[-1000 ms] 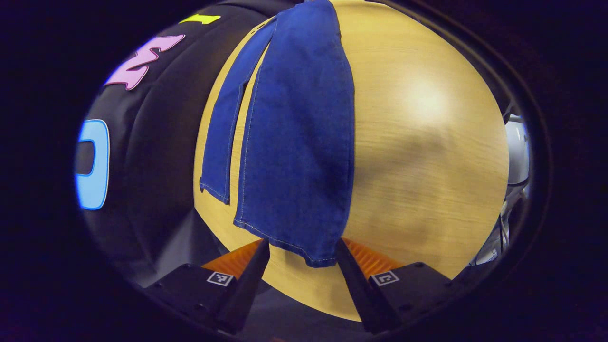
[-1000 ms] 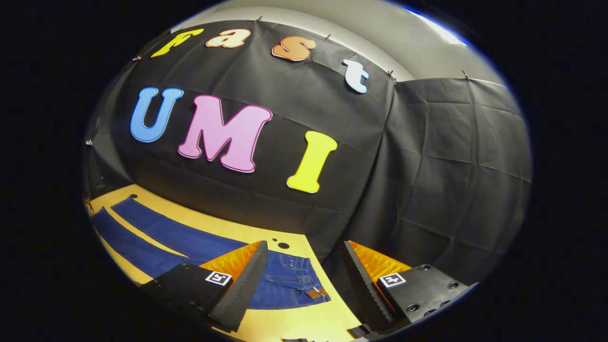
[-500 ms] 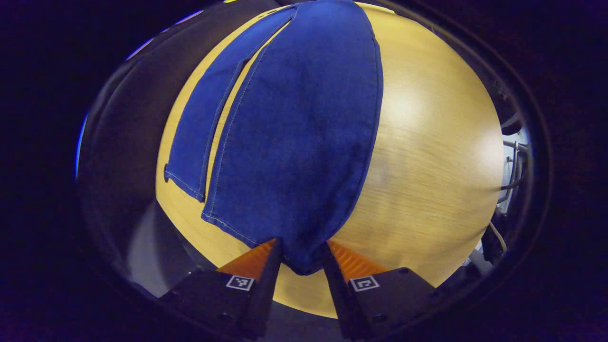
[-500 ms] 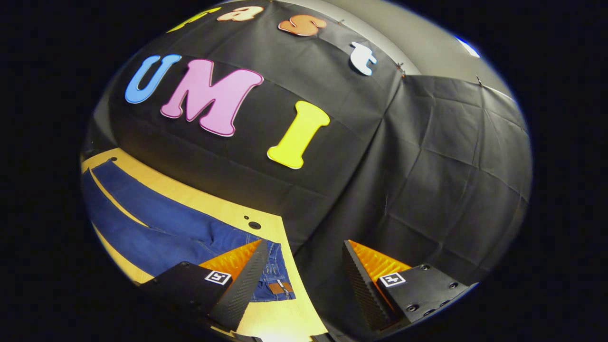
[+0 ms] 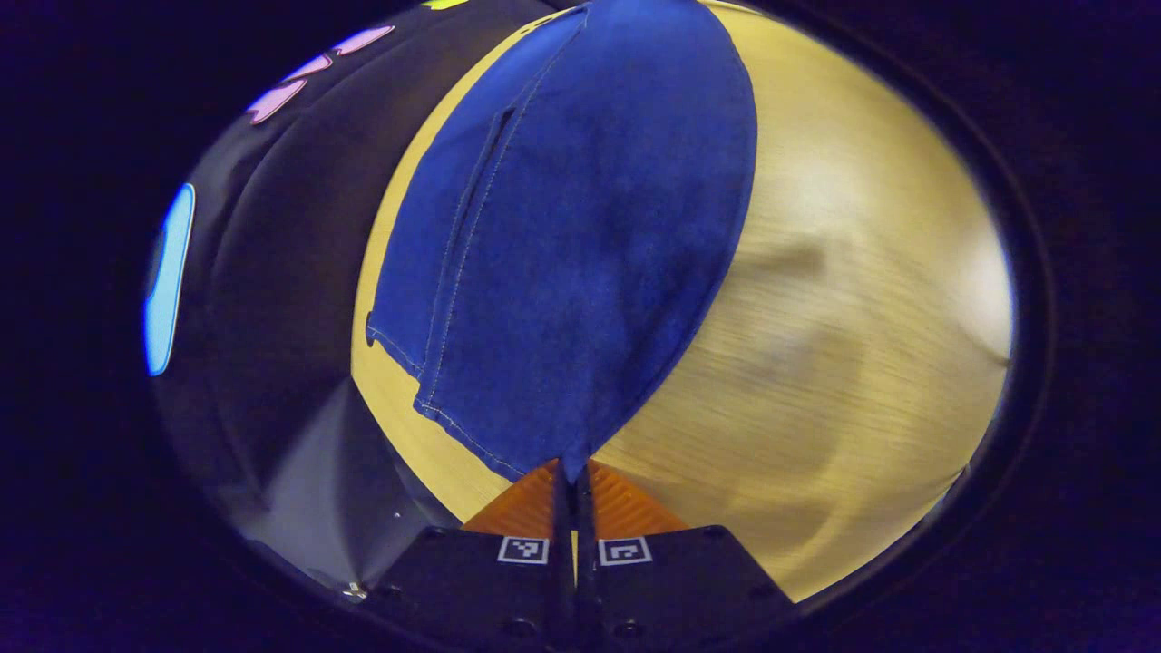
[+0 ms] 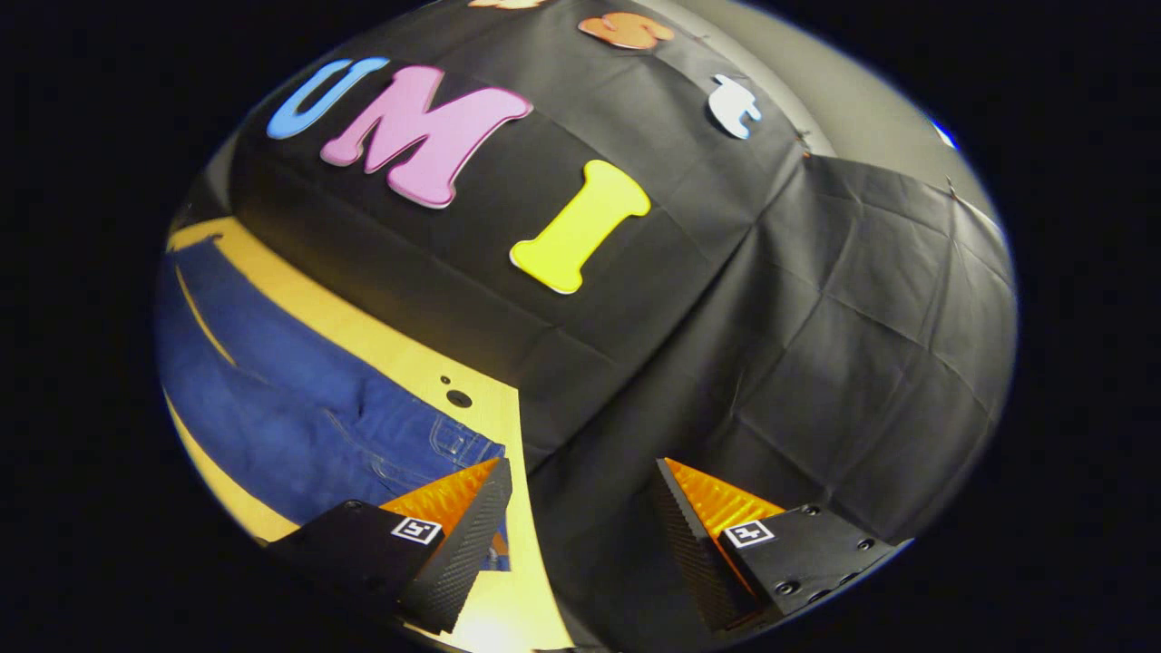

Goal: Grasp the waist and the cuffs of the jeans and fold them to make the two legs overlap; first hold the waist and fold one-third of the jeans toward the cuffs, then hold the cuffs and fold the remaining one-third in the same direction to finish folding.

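Both left fingers (image 5: 586,494) on jeans (image 5: 580,236) cuff edge.

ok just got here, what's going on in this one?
A person with a handheld gripper in each hand is starting to fold blue jeans spread flat on a wooden table. The left gripper is shut on the cuff corner of the nearer leg. The right gripper is open near the waist, gripping nothing. The two legs lie side by side, so no fold is made yet.

Left gripper (image 5: 574,481) pinching jeans (image 5: 580,227) cuff, wooden table (image 5: 816,363)
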The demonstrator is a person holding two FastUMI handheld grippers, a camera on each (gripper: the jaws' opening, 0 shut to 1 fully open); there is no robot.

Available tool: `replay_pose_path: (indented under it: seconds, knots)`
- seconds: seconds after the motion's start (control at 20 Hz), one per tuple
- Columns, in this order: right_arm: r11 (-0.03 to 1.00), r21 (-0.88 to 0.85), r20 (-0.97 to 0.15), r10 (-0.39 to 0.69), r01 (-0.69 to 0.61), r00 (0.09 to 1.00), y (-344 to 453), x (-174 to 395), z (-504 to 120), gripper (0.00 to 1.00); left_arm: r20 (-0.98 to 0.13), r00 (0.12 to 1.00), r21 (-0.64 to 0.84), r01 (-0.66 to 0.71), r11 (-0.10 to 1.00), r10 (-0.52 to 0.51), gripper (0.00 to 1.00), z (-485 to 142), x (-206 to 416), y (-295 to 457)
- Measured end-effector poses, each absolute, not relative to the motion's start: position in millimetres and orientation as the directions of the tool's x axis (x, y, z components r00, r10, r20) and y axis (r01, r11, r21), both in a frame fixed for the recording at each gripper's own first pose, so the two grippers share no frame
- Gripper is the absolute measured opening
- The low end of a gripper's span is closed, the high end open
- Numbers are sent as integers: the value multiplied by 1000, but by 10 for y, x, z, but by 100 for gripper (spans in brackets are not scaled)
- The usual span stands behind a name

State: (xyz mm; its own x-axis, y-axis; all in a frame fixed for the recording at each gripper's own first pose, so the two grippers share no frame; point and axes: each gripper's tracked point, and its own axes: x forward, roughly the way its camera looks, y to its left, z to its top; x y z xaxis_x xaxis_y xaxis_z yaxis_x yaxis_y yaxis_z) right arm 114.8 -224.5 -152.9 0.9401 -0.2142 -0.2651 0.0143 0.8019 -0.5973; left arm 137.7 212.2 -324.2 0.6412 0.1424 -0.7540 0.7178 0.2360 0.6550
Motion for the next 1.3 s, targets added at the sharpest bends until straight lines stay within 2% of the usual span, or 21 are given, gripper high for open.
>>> replay_pose_path:
  seconds: [0.2, 0.3, 0.5, 0.65, 0.85, 0.95, 1.0, 1.15, 1.25, 1.3]
  knots:
    - [589, -776, -337, -86, -224, 938, -2303, 1300, -1844, 96, -796, 590, 602, 752, 268, 133, 6, -3262, 1381, 2107]
    - [478, -797, -428, -14, -370, 904, -2289, 1299, -2165, 95, -803, 580, 594, 762, 259, 137, 6, -3257, 1393, 2114]
    - [190, -722, -668, 59, -666, 742, -2383, 1094, -2990, 95, -799, 581, 600, 758, 257, 153, 6, -3256, 1391, 2106]
    - [77, -609, -786, 74, -789, 614, -2345, 931, -3520, 96, -802, 575, 597, 763, 250, 161, 6, -3261, 1400, 2096]
    - [-18, -510, -859, 53, -860, 509, -2269, 814, -3901, 96, -800, 574, 600, 757, 258, 174, 6, -3262, 1397, 2092]
    - [-89, -545, -838, 38, -834, 544, -2246, 965, -3979, 95, -797, 577, 604, 754, 259, 179, 6, -3268, 1403, 2097]
    - [-98, -555, -832, 38, -826, 554, -2225, 1052, -3992, 92, -795, 579, 607, 752, 256, 183, 6, -3263, 1399, 2095]
    - [-95, -561, -827, 29, -822, 561, -2126, 1103, -4029, 90, -787, 586, 617, 743, 259, 192, 6, -3278, 1416, 2103]
    - [-97, -536, -844, 15, -839, 537, -2069, 1083, -4137, 82, -783, 589, 622, 740, 255, 202, 6, -3272, 1419, 2087]
    - [-115, -548, -834, -5, -828, 552, -2076, 1150, -4192, 61, -782, 588, 623, 740, 253, 206, 6, -3274, 1412, 2096]
